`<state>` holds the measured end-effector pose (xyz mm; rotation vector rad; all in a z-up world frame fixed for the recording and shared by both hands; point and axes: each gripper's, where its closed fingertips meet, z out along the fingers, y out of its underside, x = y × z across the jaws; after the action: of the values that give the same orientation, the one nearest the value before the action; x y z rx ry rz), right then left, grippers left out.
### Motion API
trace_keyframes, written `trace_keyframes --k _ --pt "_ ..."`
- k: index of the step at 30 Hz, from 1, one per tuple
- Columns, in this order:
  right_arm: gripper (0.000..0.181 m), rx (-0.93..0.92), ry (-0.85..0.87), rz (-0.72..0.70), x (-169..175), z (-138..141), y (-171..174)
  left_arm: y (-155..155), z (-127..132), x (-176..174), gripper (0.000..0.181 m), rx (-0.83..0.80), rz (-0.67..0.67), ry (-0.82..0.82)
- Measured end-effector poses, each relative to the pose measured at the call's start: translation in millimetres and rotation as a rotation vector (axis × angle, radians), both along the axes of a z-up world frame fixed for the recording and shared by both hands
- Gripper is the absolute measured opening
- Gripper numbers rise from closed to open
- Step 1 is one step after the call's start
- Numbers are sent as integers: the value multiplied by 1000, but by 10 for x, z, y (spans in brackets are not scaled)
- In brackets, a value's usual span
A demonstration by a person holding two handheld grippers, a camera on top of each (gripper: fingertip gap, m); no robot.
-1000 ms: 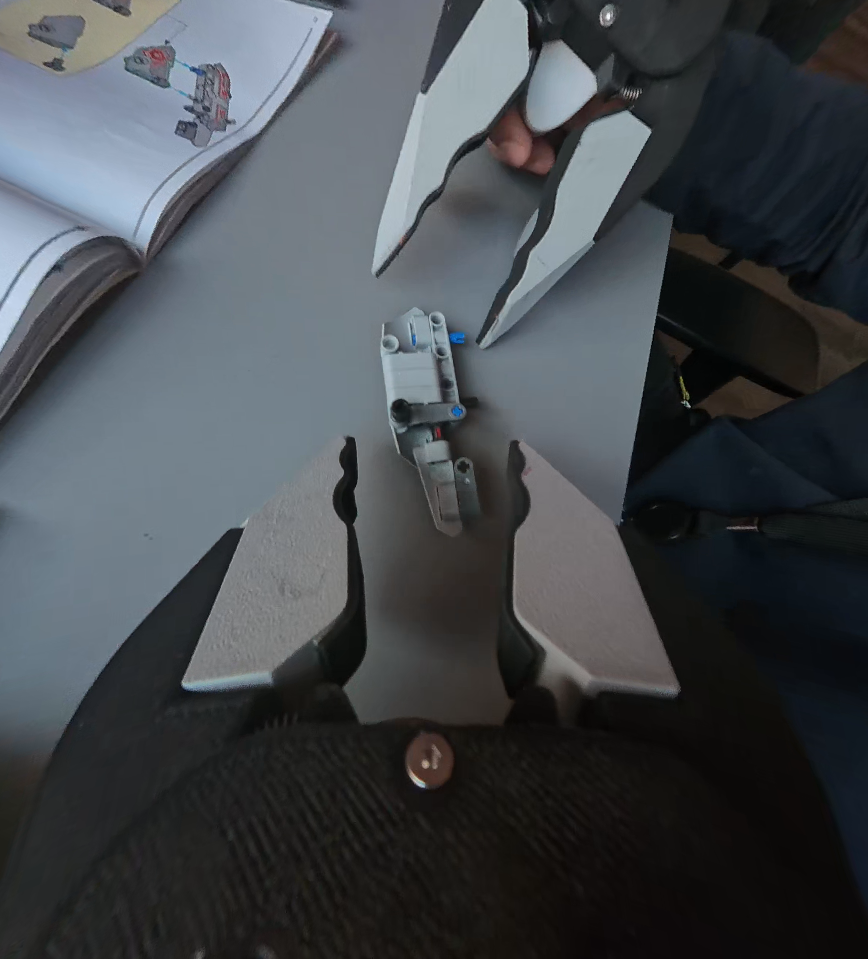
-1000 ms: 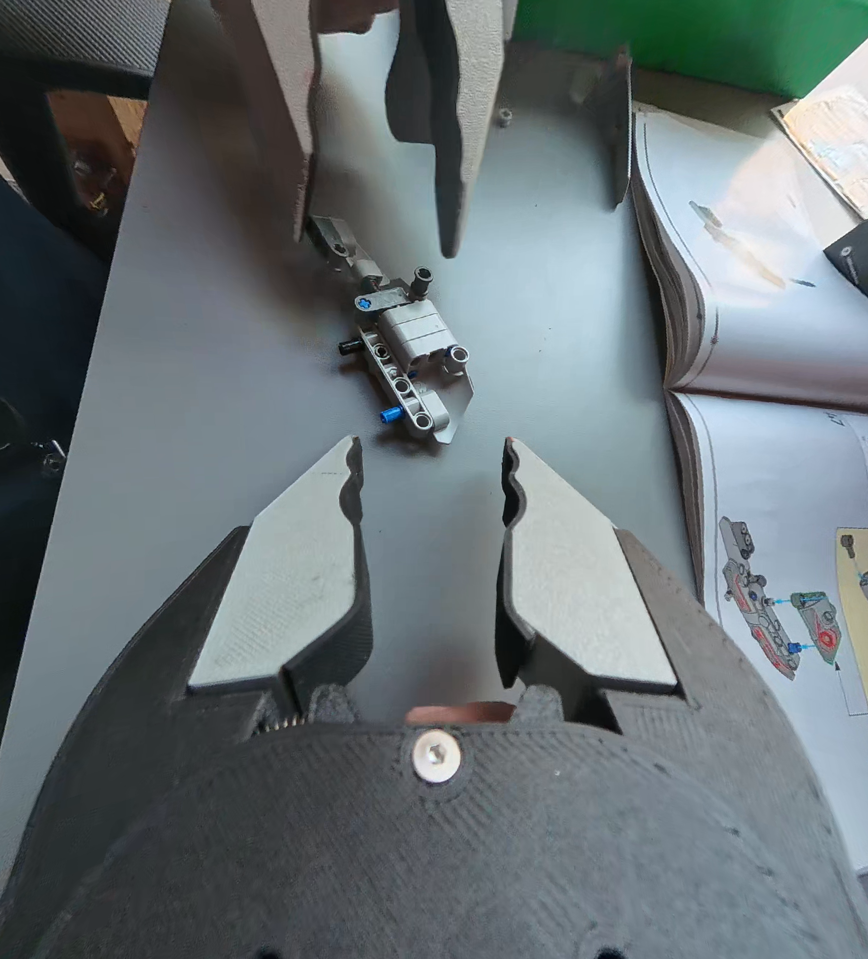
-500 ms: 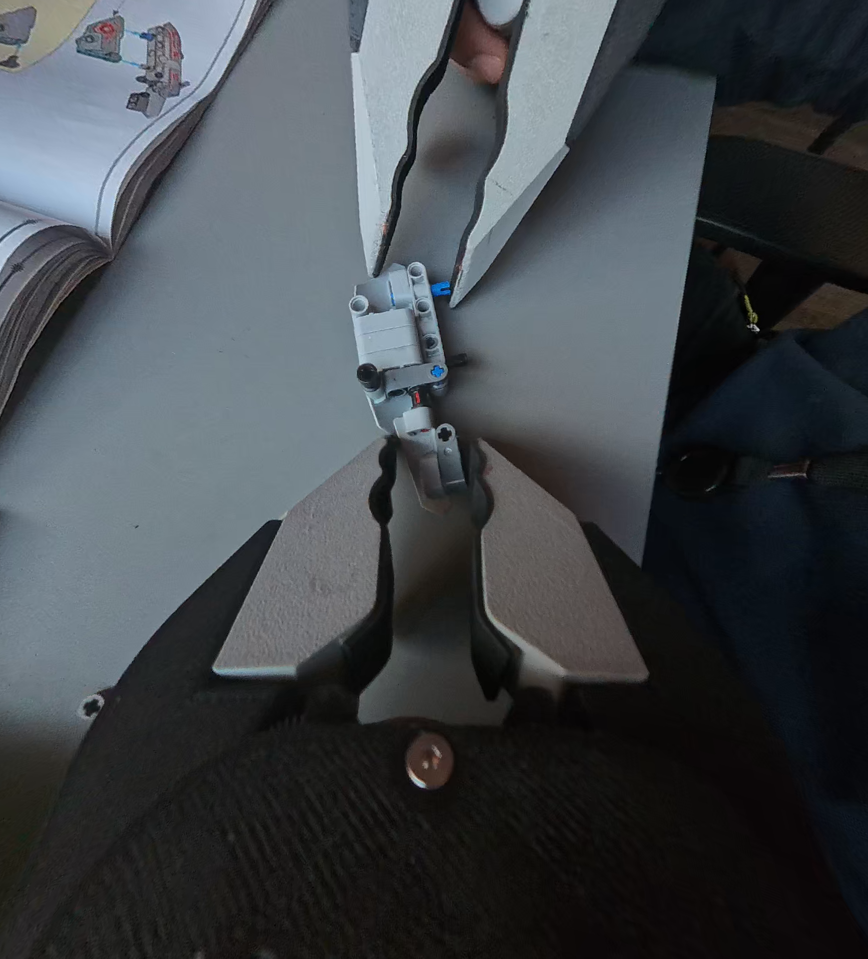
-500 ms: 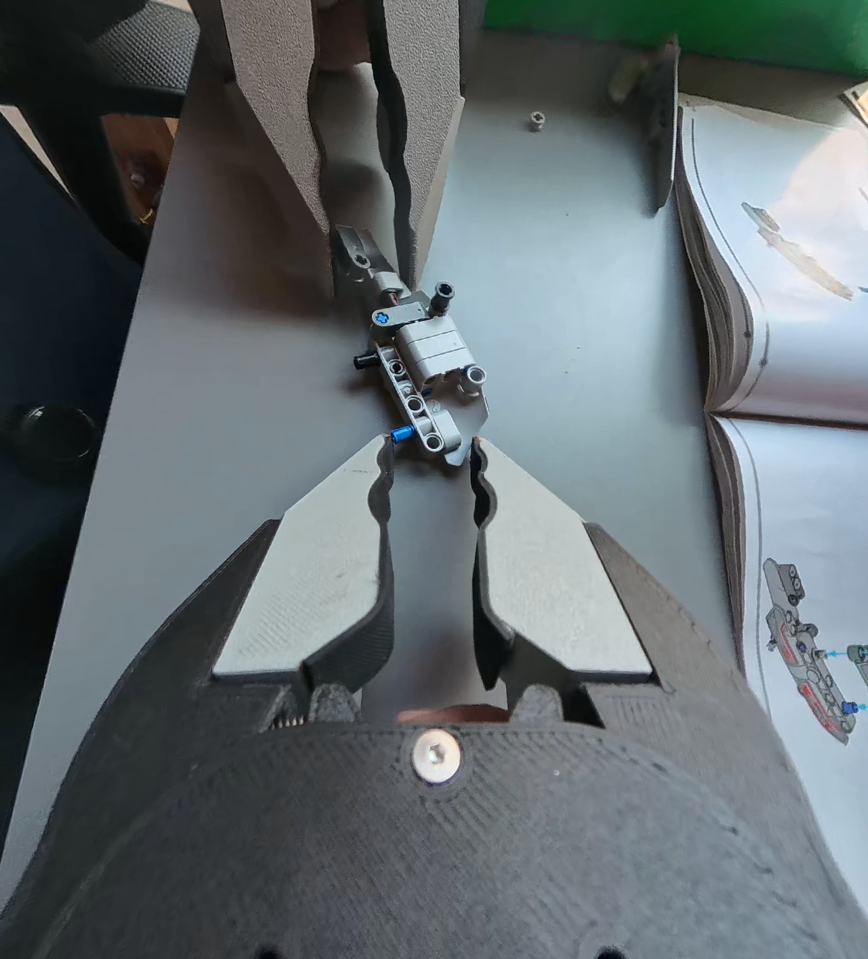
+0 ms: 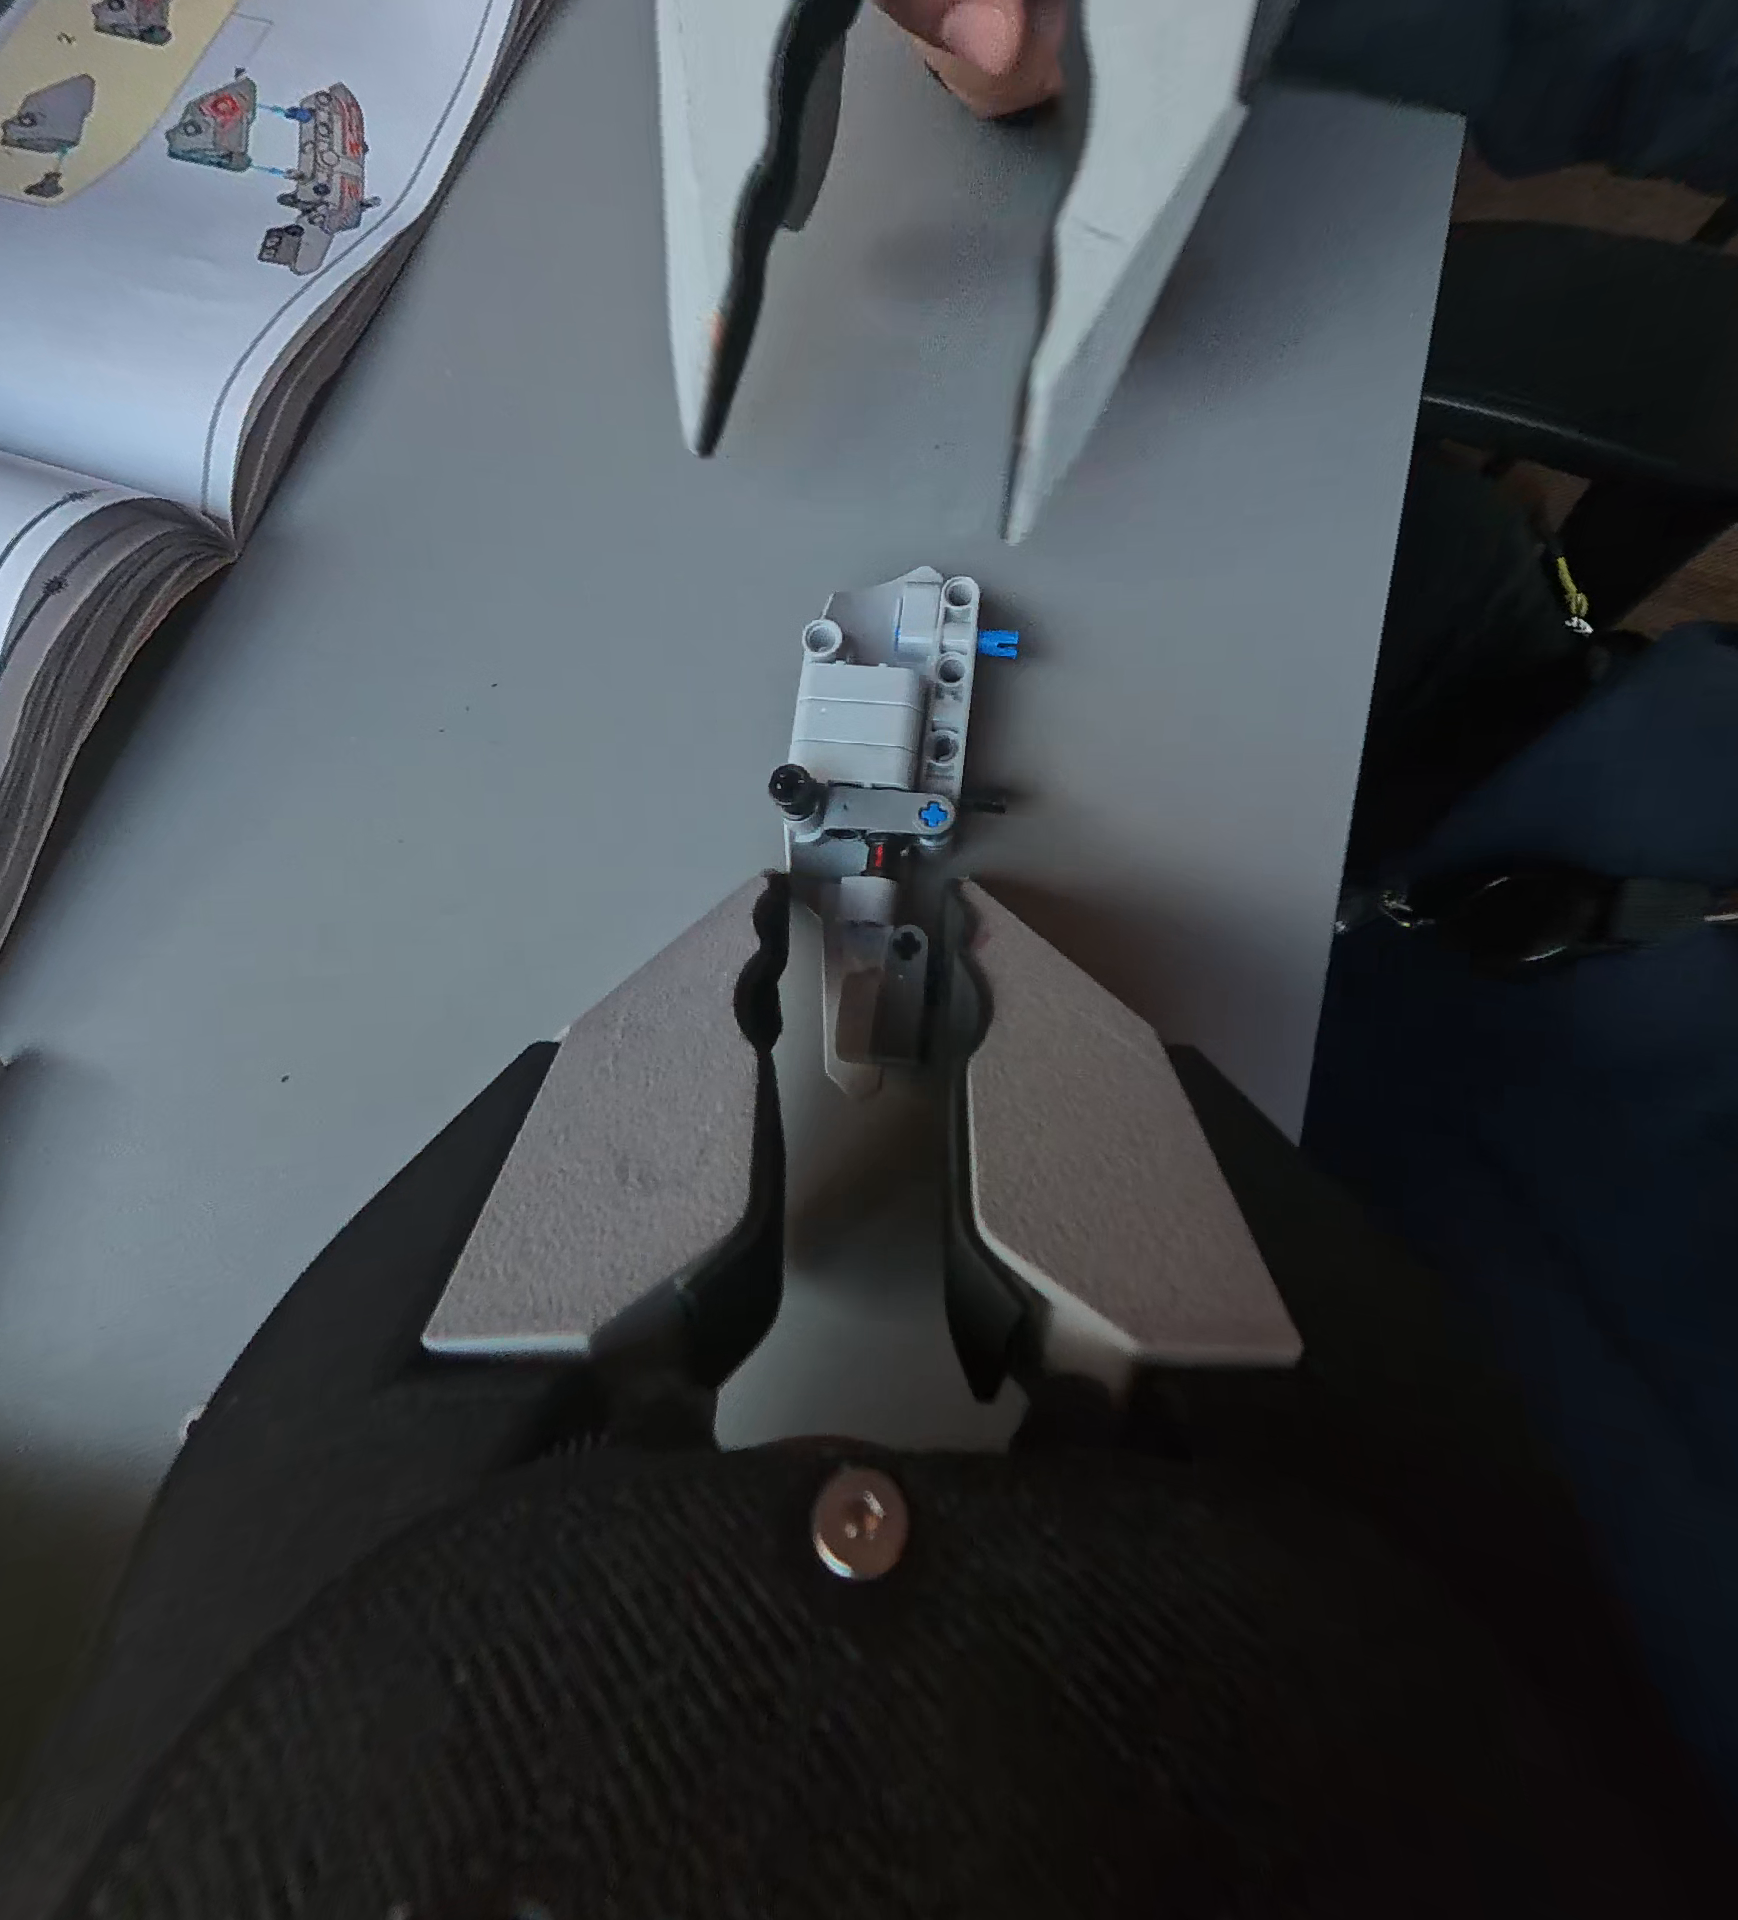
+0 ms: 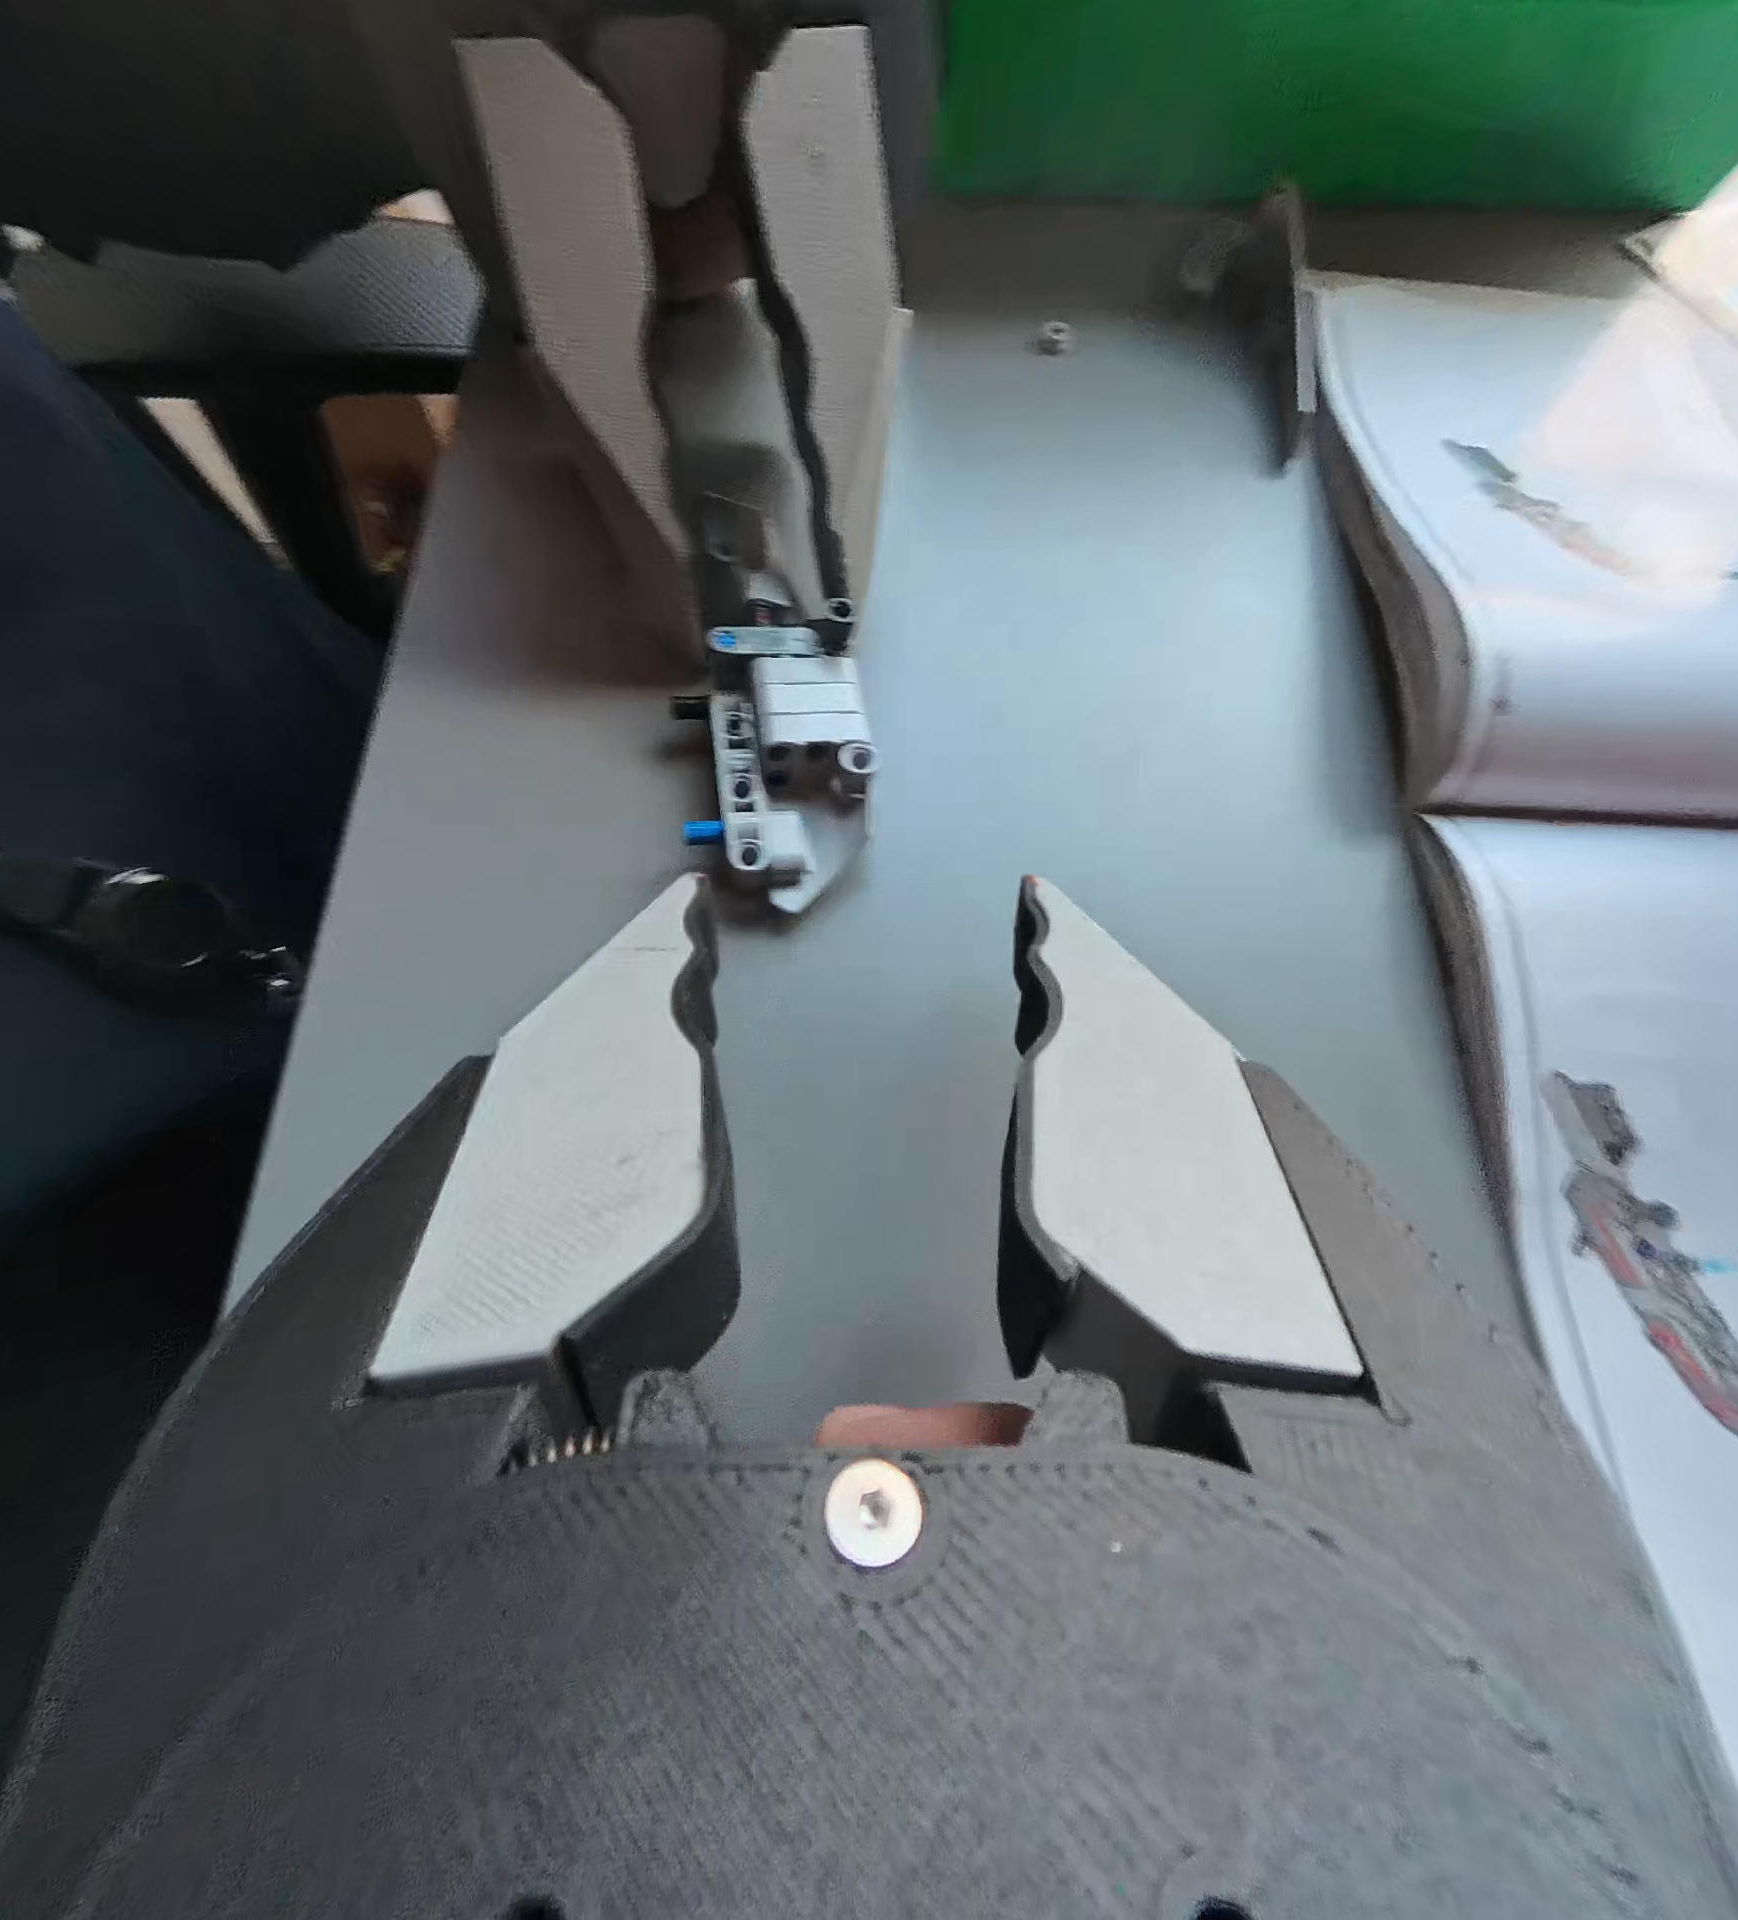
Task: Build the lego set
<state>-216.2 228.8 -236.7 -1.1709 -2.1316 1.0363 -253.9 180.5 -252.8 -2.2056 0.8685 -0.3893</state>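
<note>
While the grey lego assembly lies flat on the grey table, its narrow near end sits between the fingers of the left gripper; the right finger seems to touch it, but a thin gap shows at the left finger, so I cannot tell if the grip is fully closed. Just to the right of this claw the table edge runs forward, and beyond it are dark blue cloth and a black chair part. On the left of the claw the table is bare up to the open instruction book, which gives room on that side. Ahead of the left claw, past the wider end of the assembly with its small blue pin, the right gripper faces it with its fingers spread wide and empty, the tips near the assembly but apart from it. In the right wrist view the assembly lies just ahead and a little left of the right claw, the book lies at its right, and a small grey piece rests far ahead.
</note>
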Motion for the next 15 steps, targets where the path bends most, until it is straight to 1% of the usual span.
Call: trace_keyframes --k 1,3,4,7,11,13,15 --pt "58 -21 -13 36 26 -3 -72 2 0 0 26 1 0 1" --pt "62 -35 -28 73 39 -10 -181 0 0 0 26 5 -1 5" --pt "61 -13 -28 67 18 -28 -196 -8 0 9 25 5 -8 4" --pt "54 98 -42 59 -56 -138 -223 -23 0 36 25 0 -32 -2" --pt "43 154 -10 94 -102 -133 -336 -3 9 37 25 -32 -28 -47" --pt "41 157 -8 85 -102 -132 -343 0 17 33 23 -55 -23 -79" --pt "40 118 -41 58 -95 -143 -307 9 39 33 26 -49 -19 -93"
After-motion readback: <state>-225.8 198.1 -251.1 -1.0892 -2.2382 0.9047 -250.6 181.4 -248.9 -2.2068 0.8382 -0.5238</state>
